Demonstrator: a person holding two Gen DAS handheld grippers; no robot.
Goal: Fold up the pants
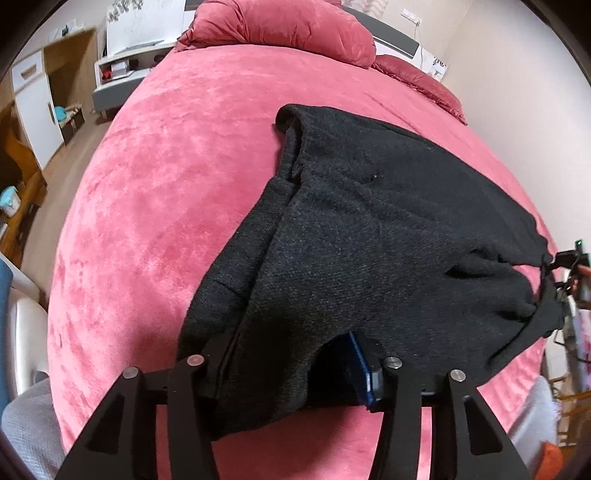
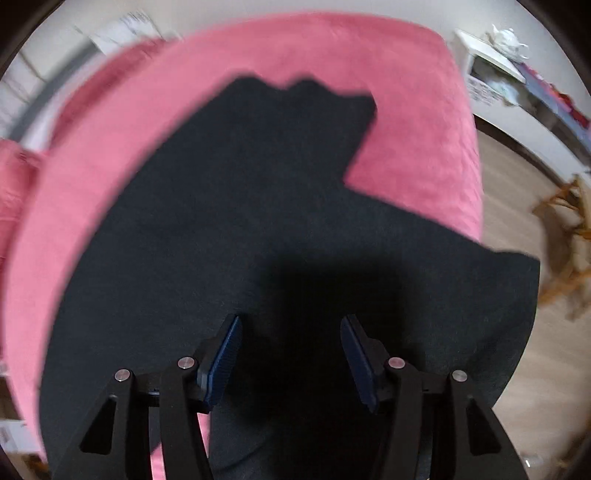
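Note:
Dark knit pants [image 1: 369, 240] lie folded on a pink bed [image 1: 166, 184]. In the left wrist view, my left gripper [image 1: 291, 362] has cloth draped over and between its fingers; only the blue pad of the right finger [image 1: 360, 369] shows, and the jaws stand wide apart. The right gripper [image 1: 567, 269] shows at the far right edge, at the pants' other end. In the right wrist view, blurred by motion, my right gripper [image 2: 290, 354] is open just above the pants [image 2: 240, 221], both blue pads [image 2: 223, 360] bare.
Pink pillows [image 1: 288, 29] lie at the head of the bed. A white and wood cabinet [image 1: 40, 103] stands left of the bed. A white shelf unit [image 2: 517, 70] and wooden floor [image 2: 517, 295] are beyond the bed's edge.

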